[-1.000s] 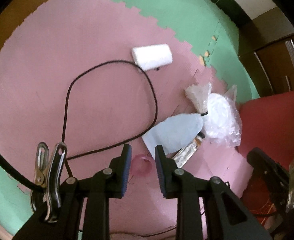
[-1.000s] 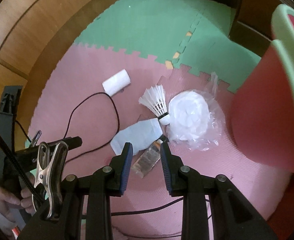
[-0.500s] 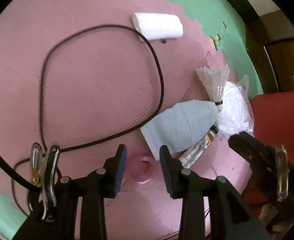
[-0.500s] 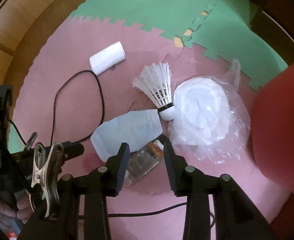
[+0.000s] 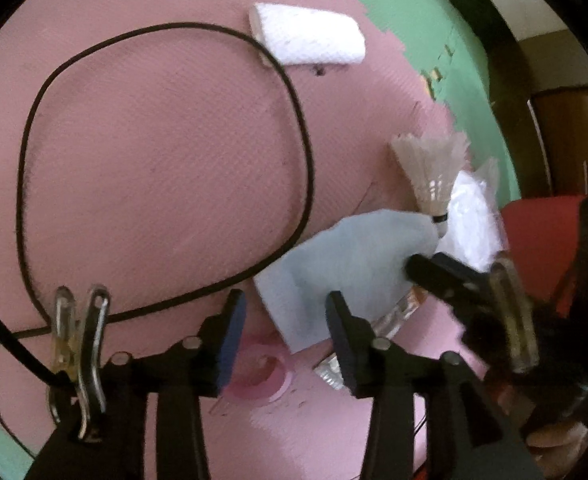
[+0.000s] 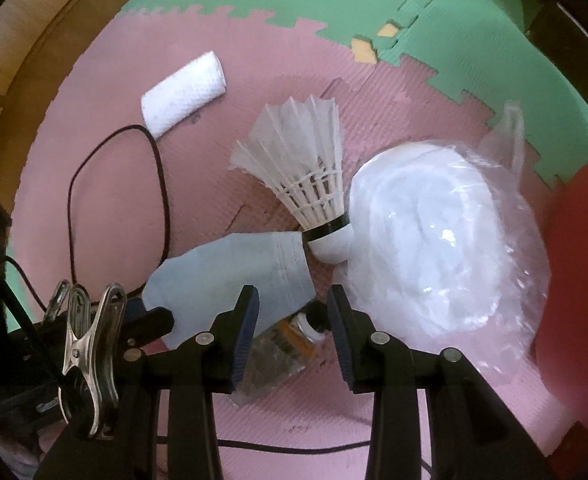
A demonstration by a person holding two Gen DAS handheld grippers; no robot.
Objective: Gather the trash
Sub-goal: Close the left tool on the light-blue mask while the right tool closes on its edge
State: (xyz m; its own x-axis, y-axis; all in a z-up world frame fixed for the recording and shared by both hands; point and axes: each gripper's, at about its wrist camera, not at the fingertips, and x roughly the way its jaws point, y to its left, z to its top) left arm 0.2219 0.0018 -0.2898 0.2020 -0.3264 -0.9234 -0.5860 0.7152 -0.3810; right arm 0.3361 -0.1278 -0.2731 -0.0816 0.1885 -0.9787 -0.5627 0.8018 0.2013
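Both spread wide – right hand-held gripper straddles the crumpled bottle, left hand-held gripper over the pink ring beside the mask's edge.

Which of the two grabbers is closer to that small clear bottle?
Right. The right gripper hangs just over the clear bottle, jaws open; the left gripper sits off to its side.

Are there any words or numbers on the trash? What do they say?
No words can be read here.
The small clear bottle has an orange label, but its print is too blurred.
The shuttlecock has a plain black band.
The blue face mask shows no print.
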